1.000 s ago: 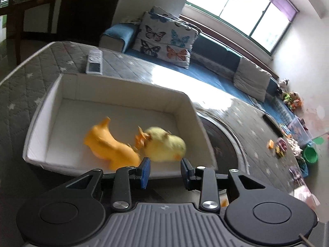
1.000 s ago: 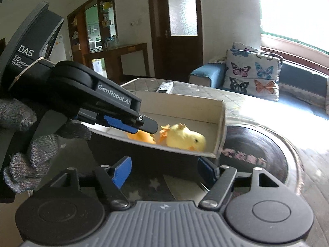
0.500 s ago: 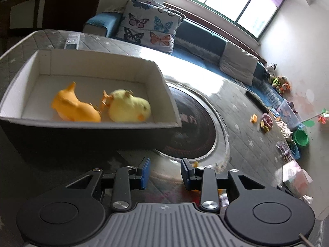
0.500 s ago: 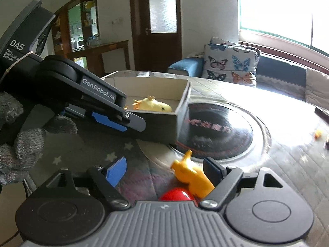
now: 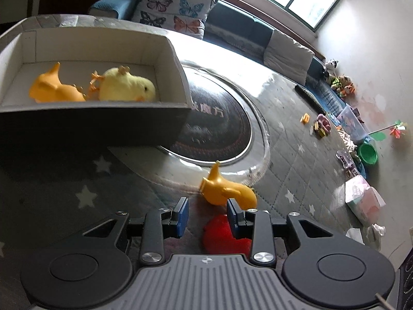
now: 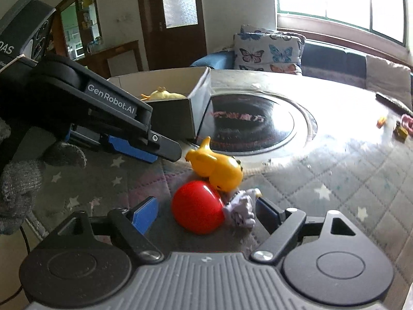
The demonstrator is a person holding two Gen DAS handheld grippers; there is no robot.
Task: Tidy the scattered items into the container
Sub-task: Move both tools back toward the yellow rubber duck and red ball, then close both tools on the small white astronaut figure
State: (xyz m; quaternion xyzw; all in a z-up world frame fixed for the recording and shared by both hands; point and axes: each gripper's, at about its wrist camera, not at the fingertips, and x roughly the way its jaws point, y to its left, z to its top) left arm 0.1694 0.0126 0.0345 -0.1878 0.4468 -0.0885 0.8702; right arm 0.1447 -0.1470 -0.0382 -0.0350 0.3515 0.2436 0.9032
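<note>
The glossy red rounded plastic toy (image 6: 197,210) lay on the grey star-quilted table cover (image 6: 343,180), just ahead of your right gripper (image 6: 206,210), whose jaws, newly widened, stood spread and empty either side of it. The orange plastic animal figure (image 6: 215,165) touched its far side, long axis running left-far to right-near. Your left gripper (image 5: 207,213), part-open and empty, hovered near; the white-lined cardboard box (image 5: 178,62) sat far-left.

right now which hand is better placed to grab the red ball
Right. The right tongs stand wide open with the red ball between their tips on the quilted table. The left tongs are narrower and sit above the ball, nearer the orange toy.
</note>
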